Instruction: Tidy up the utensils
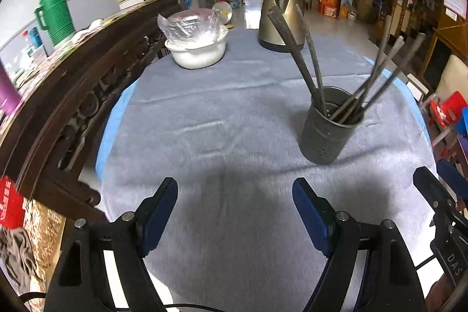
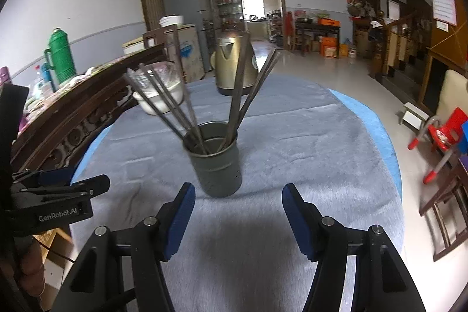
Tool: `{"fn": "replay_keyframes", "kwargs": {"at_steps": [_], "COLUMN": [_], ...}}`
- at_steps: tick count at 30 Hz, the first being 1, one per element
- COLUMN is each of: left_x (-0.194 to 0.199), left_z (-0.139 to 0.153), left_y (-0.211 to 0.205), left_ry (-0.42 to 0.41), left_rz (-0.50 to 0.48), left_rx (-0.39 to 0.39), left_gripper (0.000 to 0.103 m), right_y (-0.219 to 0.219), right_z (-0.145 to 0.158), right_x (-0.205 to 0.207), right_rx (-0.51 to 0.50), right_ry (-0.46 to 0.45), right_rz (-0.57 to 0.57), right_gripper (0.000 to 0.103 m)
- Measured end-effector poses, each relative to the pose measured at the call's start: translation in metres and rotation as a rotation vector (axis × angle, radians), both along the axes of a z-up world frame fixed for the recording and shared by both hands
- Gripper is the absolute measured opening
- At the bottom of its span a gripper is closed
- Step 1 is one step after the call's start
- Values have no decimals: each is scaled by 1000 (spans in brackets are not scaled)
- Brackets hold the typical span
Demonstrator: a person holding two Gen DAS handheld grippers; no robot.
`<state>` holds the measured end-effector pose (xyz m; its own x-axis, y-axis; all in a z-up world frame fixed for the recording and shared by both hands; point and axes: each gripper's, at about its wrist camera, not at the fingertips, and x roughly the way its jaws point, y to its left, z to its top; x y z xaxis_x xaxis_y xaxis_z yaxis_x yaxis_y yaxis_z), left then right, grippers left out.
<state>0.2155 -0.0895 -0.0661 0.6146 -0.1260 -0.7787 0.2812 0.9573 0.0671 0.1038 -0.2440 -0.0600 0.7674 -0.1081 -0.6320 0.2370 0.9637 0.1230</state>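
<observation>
since the utensil holder [image 2: 216, 163] stands upright just ahead of the right gripper [image 2: 238, 220], chopsticks [image 2: 238, 95] fanning upward, it sits nearer than the left gripper [image 1: 235, 211]; both are spread, holding nothing.

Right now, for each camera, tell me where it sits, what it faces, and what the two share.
Left wrist: rides the left gripper, open, looking across the cloth at the bowl and kettle, the holder to the right; the right gripper shows at the right edge.
Right wrist: rides the right gripper, open, facing the holder straight ahead; the left gripper shows at left.
Shared: holder, kettle, bowl, cloth.
</observation>
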Motion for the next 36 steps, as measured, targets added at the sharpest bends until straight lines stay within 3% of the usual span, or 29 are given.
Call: {"fn": "replay_keyframes", "kwargs": {"at_steps": [6,19,36], "left_x": [-41,-99,-91], "left_z": [14,49,53], "left_y": [0,24,33], "left_ry": [-41,-160,-162], "left_rz": [4,11,11], "left_rx": [10,-30,-64], "left_gripper": [81,81,81], "right_y": [3,31,39], "right_z": [11,50,66], "right_x": [-31,-85,-79], "right_rx": [39,-16,-42], "right_ry": [-40,-153,-181], "right_rz": [28,45,41], "right_gripper": [66,66,66]}}
